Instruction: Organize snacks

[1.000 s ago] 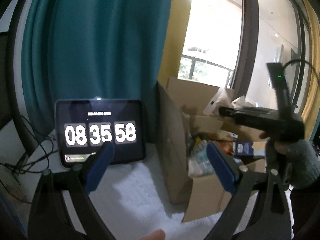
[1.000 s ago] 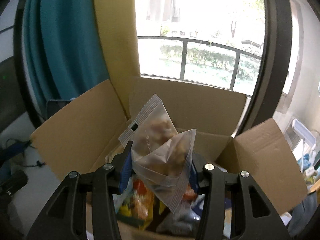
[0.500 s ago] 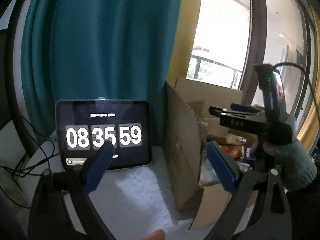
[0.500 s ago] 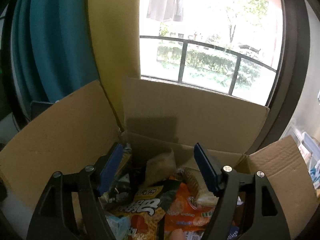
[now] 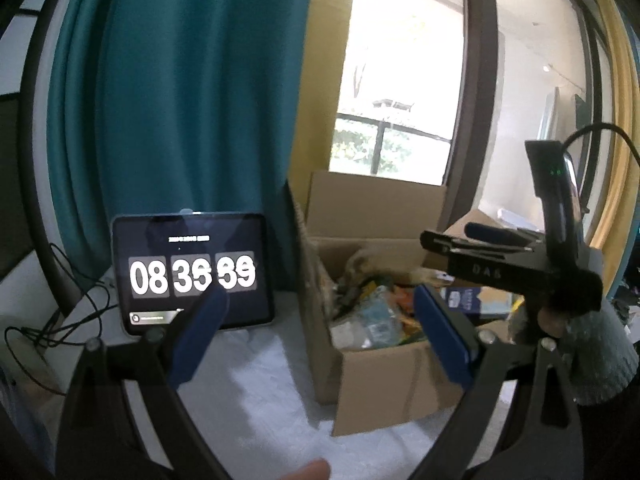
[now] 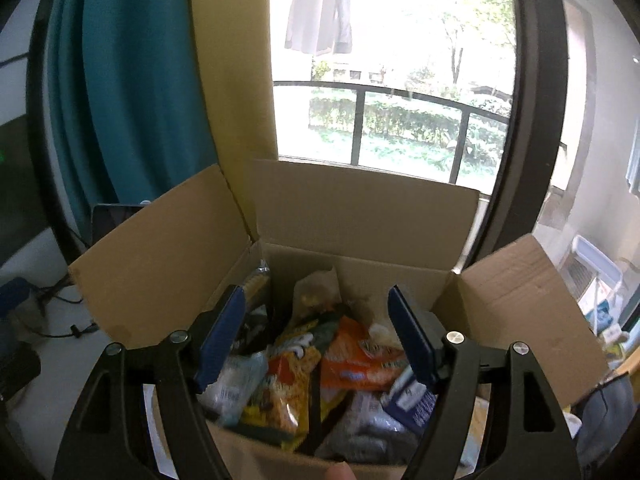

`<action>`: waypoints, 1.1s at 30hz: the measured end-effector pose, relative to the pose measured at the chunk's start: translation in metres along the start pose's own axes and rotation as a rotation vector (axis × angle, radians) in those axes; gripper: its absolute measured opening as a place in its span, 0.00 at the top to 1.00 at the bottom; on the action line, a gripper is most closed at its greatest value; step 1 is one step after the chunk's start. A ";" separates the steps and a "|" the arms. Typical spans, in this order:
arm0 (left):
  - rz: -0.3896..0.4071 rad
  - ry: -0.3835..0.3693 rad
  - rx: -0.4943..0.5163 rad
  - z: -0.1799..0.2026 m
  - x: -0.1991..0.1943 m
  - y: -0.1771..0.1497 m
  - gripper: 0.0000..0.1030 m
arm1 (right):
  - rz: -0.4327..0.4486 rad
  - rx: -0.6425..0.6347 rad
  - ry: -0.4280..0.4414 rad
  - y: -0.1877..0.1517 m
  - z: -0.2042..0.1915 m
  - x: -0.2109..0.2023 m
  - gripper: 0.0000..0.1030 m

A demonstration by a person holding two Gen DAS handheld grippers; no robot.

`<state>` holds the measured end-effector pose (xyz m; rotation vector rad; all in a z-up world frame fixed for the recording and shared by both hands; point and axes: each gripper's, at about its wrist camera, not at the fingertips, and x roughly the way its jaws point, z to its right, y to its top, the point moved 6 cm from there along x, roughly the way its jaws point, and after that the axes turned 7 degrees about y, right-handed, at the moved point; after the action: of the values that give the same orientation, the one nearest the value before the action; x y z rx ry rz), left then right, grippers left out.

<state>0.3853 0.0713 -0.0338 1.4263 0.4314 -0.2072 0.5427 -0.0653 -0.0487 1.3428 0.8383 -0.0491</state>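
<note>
An open cardboard box with raised flaps holds several snack packs, among them an orange pack and a yellow pack. My right gripper is open and empty just above the box's near side. A clear bag of light snacks lies at the back of the box. In the left wrist view the box stands on the white table right of centre. My left gripper is open and empty, held back from the box. The right gripper hovers over the box there.
A tablet showing a clock leans against the teal curtain left of the box. Cables lie at the table's left. A window with a railing is behind the box. A white fan heater stands at right.
My right gripper opened and let the clear snack bag drop into the box, then drew back a little. My left gripper swung slightly right toward the box.
</note>
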 end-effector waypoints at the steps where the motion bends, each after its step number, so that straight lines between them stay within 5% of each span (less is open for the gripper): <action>1: 0.002 -0.001 0.000 0.002 -0.003 0.000 0.08 | 0.000 0.004 0.003 -0.002 0.001 -0.005 0.25; 33: 0.013 -0.012 0.077 0.077 -0.100 -0.042 0.08 | 0.070 0.051 -0.036 -0.097 0.015 -0.179 0.25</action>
<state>0.2904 -0.0226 -0.0247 1.5019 0.4078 -0.2241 0.3754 -0.1804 -0.0301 1.4139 0.7636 -0.0401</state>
